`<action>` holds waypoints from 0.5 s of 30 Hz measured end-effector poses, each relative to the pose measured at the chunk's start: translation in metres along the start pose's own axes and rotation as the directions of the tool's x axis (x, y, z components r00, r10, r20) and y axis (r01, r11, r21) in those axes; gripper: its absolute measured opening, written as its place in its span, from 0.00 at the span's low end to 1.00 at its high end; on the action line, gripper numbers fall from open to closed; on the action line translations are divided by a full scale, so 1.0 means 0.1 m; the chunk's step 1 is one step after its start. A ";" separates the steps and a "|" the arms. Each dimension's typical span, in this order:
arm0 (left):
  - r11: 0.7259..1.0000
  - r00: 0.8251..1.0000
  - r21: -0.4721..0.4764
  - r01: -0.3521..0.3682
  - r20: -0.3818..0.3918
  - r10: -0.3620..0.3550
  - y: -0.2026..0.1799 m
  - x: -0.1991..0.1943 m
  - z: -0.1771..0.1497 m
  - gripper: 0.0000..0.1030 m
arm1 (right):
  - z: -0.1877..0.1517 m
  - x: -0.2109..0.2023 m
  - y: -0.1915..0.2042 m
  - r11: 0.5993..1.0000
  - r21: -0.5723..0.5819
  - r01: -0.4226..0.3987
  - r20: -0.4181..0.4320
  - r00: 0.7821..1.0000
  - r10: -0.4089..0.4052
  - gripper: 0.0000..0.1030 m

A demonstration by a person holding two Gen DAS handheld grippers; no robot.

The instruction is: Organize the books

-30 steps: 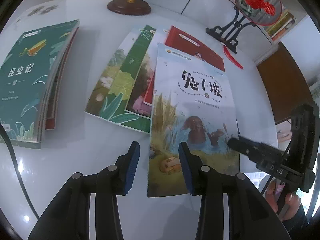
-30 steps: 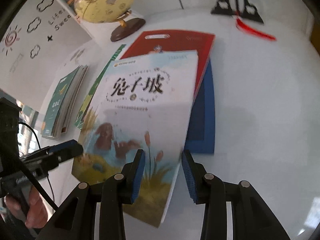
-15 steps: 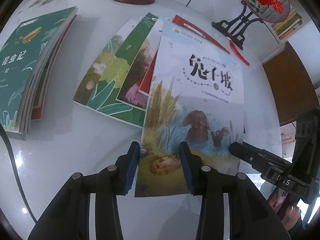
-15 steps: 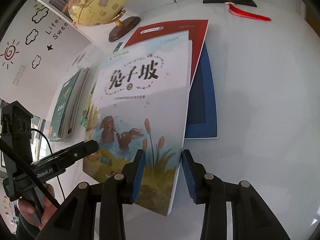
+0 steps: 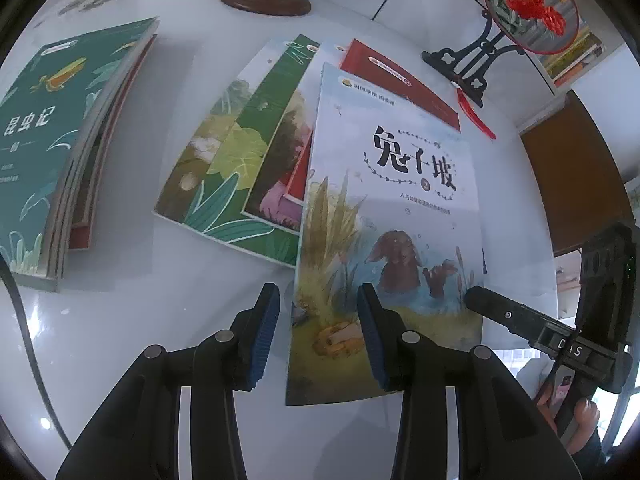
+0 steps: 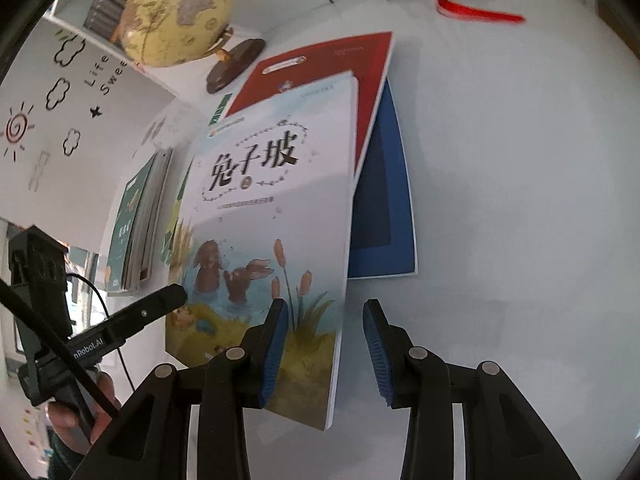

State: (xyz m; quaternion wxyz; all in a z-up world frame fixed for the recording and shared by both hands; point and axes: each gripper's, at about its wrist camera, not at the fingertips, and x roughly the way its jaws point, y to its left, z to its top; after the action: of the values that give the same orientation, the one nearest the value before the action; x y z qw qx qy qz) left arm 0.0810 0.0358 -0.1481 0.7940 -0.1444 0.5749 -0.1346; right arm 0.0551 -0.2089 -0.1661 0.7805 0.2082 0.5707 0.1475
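A pale book with rabbits on its cover (image 5: 392,200) lies on top of several fanned books, among them a green leaf one (image 5: 240,168) and a red one (image 5: 392,80). My left gripper (image 5: 318,320) is open and straddles the rabbit book's left edge: its right finger overlaps the cover, and its left pad is clear of the edge. My right gripper (image 6: 326,324) is open astride the same book's (image 6: 272,208) right edge, its right pad apart from it. A blue book (image 6: 380,216) lies underneath. Whether the near end rests on the table I cannot tell.
A stack topped by a teal book (image 5: 48,140) sits at the left of the white table (image 5: 140,320). A globe (image 6: 176,20) and a round fan ornament on a black stand (image 5: 520,12) stand at the back. A person's hand (image 5: 580,420) holds the right gripper.
The right wrist view has rolled, so the rabbit book stands more upright in it. Both grippers' jaws keep the same width and stay astride the book's edges.
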 end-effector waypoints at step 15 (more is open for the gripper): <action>0.956 0.952 0.015 0.292 0.087 -0.292 -0.09 -0.41 -0.03 0.39 | 0.10 -0.27 0.04 0.980 0.015 -0.196 0.079 0.978 0.195 0.39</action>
State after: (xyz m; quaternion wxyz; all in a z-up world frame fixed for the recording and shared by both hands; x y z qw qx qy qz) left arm 0.0649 0.0426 -0.1099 0.7900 -0.2328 0.5116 -0.2448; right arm 0.0562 -0.2199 -0.1394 0.7812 0.2776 0.5186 0.2089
